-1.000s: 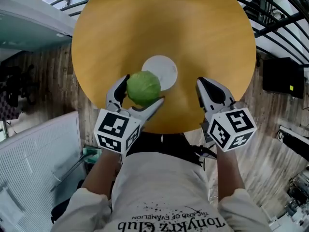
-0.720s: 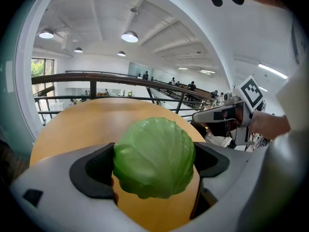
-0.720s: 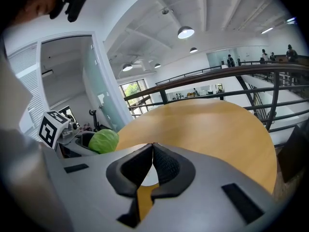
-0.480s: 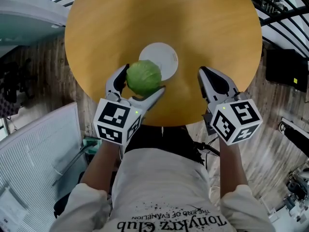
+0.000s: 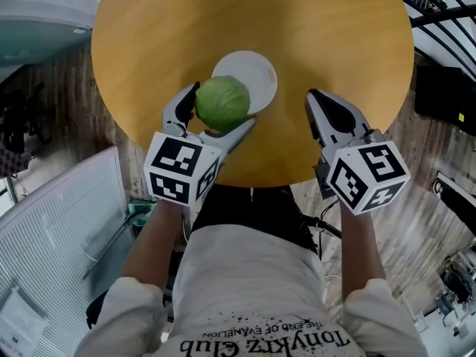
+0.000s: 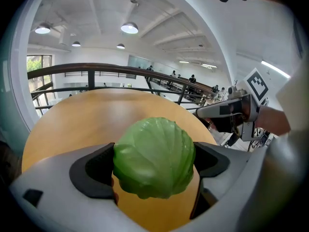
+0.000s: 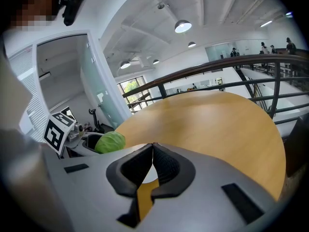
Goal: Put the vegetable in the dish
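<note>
Your left tongs (image 5: 223,106) are clamped on the green cabbage (image 5: 222,101), one jaw on each side, holding it over the round yellow bench (image 5: 320,36). In the head view the cabbage overlaps the near-left rim of the white dish (image 5: 259,76). Your right tongs (image 5: 311,95) are pressed together with nothing between them, off to the dish's right. Dark railings (image 5: 435,13) run beyond the bench. Against a second ago, the grip and the cabbage's overlap with the dish look unchanged.
</note>
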Tool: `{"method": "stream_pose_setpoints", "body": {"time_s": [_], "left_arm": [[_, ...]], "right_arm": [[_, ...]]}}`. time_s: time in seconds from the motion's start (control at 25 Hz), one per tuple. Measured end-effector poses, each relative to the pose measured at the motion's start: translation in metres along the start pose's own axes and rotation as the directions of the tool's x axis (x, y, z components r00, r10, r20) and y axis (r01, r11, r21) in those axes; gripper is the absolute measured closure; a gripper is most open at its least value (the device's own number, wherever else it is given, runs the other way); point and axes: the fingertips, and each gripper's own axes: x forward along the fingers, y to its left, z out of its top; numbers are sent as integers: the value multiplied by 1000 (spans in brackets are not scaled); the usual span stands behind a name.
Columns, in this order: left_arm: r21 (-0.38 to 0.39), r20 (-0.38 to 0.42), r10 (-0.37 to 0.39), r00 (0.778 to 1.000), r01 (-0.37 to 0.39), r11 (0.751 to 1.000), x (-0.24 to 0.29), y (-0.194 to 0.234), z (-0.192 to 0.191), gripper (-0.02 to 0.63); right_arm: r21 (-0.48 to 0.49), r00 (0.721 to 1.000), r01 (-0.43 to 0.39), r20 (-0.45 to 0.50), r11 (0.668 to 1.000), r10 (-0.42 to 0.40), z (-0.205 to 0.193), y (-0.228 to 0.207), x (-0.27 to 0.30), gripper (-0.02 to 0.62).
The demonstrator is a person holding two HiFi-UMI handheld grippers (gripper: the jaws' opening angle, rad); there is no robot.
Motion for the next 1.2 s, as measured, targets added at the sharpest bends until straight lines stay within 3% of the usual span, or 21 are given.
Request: {"method": "stream_pose_setpoints", "body": {"time_s": [1.2], "left_arm": [[130,-192,5,981,20,991,97,22,-43,110]], "right_arm": [[73,999,17,-32,997,-15,-21,-23,31,571]]}}
